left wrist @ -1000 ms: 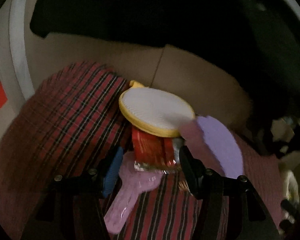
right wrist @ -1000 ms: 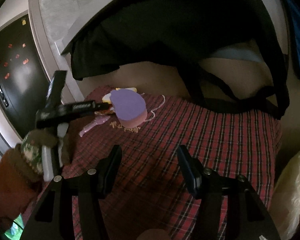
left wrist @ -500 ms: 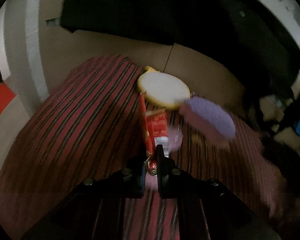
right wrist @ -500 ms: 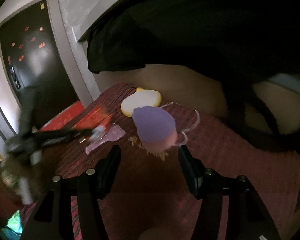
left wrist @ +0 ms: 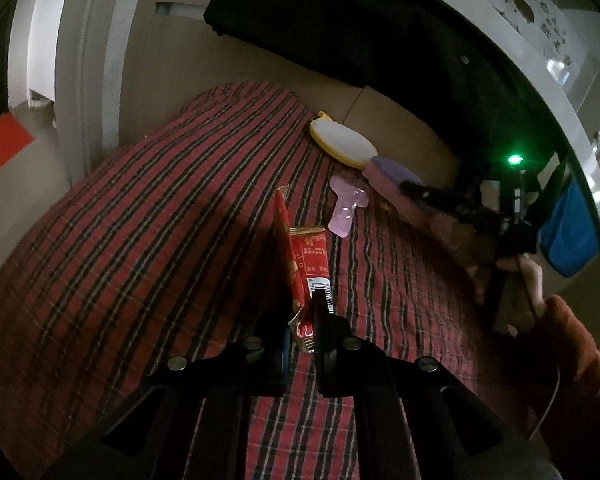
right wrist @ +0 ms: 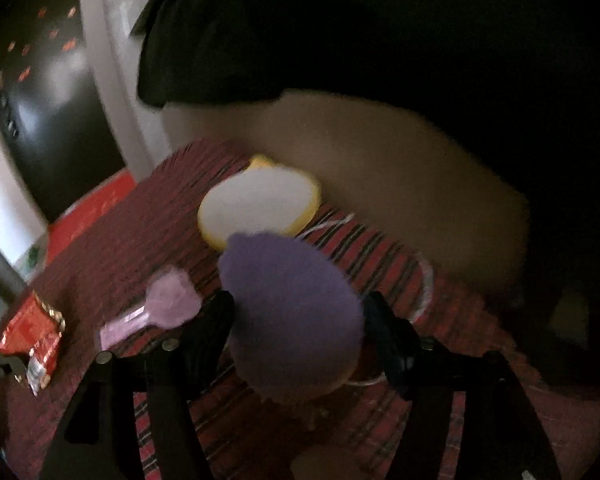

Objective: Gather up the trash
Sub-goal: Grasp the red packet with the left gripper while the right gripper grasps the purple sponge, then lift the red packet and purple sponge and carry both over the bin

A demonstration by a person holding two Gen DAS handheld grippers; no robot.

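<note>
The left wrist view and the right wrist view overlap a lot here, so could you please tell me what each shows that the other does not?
Only the left wrist view shows the left gripper shut on the red wrapper, and a blue bag. Only the right wrist view shows the open right gripper straddling the purple cup, and the dark door. Both show the plaid cloth, the yellow-rimmed disc and the pink wrapper.

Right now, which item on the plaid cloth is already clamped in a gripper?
The red wrapper, pinched by the left gripper; the pink spoon and yellow lid lie untouched.
</note>
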